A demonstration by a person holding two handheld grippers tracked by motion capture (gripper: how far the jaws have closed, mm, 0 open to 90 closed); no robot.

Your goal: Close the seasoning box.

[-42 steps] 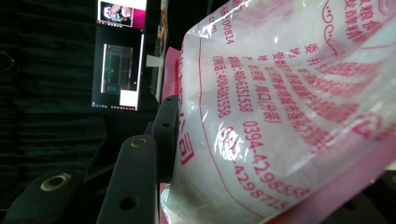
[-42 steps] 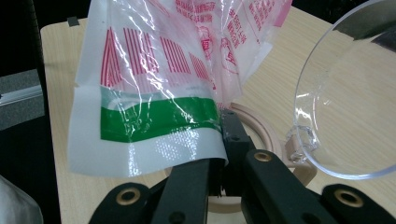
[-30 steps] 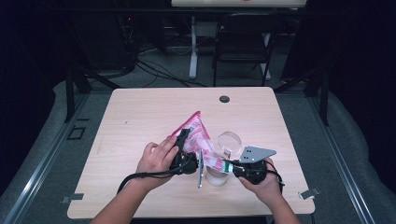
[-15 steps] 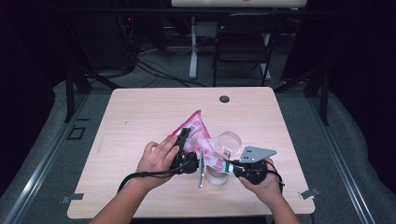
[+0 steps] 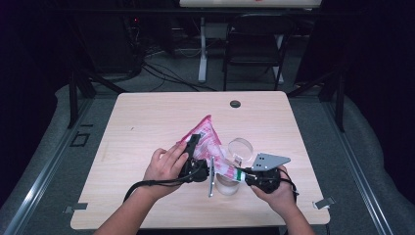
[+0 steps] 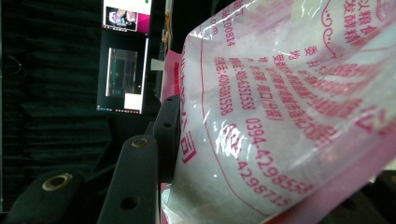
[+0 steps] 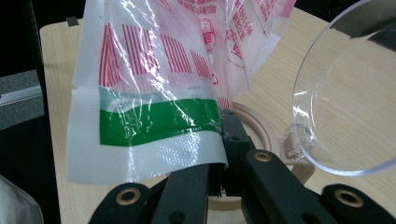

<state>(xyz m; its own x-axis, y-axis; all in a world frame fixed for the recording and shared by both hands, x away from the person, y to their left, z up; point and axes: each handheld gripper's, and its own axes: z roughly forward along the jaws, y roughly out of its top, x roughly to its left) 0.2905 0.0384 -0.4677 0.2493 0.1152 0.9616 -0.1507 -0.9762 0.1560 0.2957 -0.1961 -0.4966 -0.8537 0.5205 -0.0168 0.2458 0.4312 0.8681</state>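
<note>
Right gripper view showed my right gripper (image 7: 219, 154) pinching the bag (image 7: 154, 93); left gripper (image 5: 193, 156) clasped its body. Probably pour slowly into the jar (image 5: 230, 183).

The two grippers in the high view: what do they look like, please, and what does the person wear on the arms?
Both are black. The right gripper carries a grey three-cornered plate; a black cable trails from the left gripper. Round brass-coloured fittings sit in the jaws. The forearms are bare, no sleeves.

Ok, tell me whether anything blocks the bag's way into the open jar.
Nothing visible does. The bag hangs in both tools, the right tool pinching its corner just above the jar's mouth, and the clear lid is swung aside.
</note>
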